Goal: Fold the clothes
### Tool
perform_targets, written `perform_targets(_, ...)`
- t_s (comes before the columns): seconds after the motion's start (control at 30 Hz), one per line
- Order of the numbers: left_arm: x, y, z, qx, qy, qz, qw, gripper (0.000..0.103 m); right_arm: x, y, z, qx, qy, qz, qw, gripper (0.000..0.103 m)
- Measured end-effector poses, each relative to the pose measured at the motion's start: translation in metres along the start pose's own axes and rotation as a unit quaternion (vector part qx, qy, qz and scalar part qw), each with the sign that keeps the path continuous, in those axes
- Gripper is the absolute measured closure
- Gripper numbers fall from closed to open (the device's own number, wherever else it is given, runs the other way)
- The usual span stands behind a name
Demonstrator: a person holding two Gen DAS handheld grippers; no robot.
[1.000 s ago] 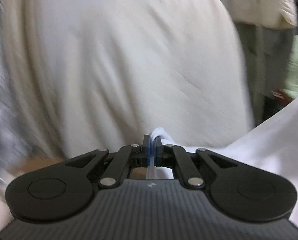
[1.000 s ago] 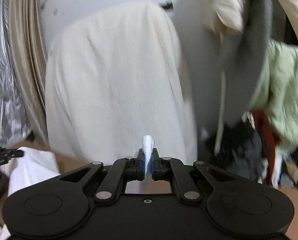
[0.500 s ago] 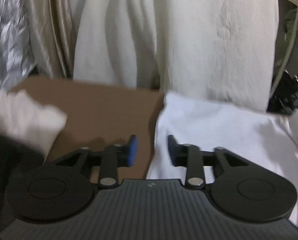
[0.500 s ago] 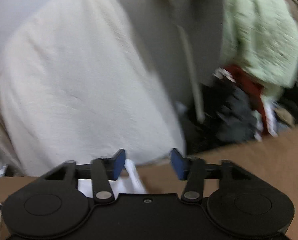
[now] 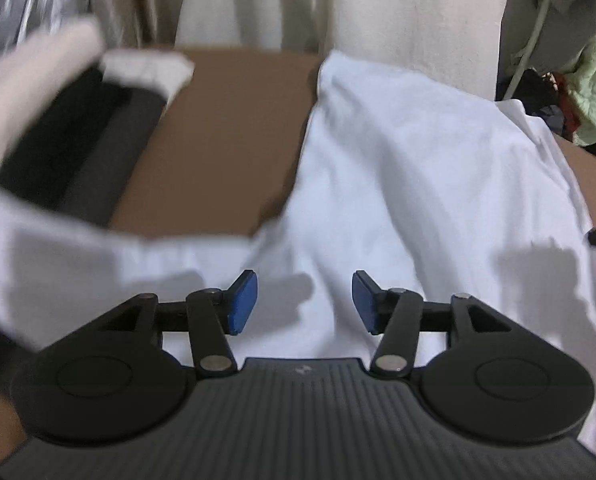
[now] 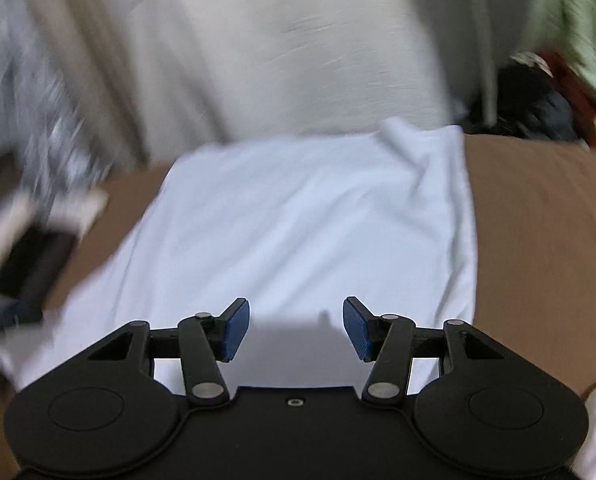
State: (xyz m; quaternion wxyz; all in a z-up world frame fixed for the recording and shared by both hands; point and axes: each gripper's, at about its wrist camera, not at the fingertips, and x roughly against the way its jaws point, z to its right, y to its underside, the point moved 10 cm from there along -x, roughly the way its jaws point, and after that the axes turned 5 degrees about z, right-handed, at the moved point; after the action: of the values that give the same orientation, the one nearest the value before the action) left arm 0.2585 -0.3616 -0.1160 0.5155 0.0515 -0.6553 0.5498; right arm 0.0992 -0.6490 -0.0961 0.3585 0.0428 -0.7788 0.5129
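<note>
- Left wrist view: my left gripper (image 5: 305, 302) hangs low over the white garment (image 5: 418, 184) with its jaws wide apart and nothing between the blue pads (image 5: 241, 300).
- The garment lies spread on the brown worktop (image 5: 225, 128), reaching from under the gripper to the far edge; one part runs off to the left in front of me.
- A blurred pile of dark and white clothes (image 5: 77, 128) sits at the left of the worktop, apart from the garment's far part.
- A cream cloth (image 5: 358, 8) hangs behind the worktop.
- Right wrist view: my right gripper (image 6: 296, 330) is also above the white garment (image 6: 298, 220), jaws wide and empty.
- Here the garment lies fairly flat, its right edge bordering bare worktop (image 6: 538, 240).
- This picture is blurred; a green cloth (image 6: 570, 24) shows at the upper right.
</note>
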Motion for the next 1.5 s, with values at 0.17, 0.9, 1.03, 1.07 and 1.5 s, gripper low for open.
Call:
perform_targets(0.17, 0.021, 0.048, -0.031, 0.054, 0.008, -0.016, 0.9984, 0.047, 0.023, 0.044, -0.068, 0.067, -0.022, -0.005, 0.997, 0.045)
perform_targets(0.9, -0.005, 0.108, -0.011, 0.097, 0.089, -0.073, 0.9886, 0.097, 0.09, 0.149, -0.223, 0.213, -0.158, -0.062, 0.962, 0.084)
perform_targets(1.03, 0.011, 0.117, -0.033, 0.11, 0.045, -0.067, 0.9906, 0.099, 0.093, 0.155, -0.212, 0.2, -0.134, -0.067, 0.968, 0.057)
perform_targets(1.07, 0.015, 0.119, -0.038, 0.114, 0.034, -0.066, 0.9907, 0.099, 0.094, 0.157, -0.203, 0.188, -0.127, -0.07, 0.971, 0.057)
perform_targets(1.5, 0.051, 0.116, -0.067, 0.255, 0.127, -0.042, 0.9576, 0.091, 0.149, 0.196, -0.079, 0.002, -0.02, -0.084, 0.996, 0.059)
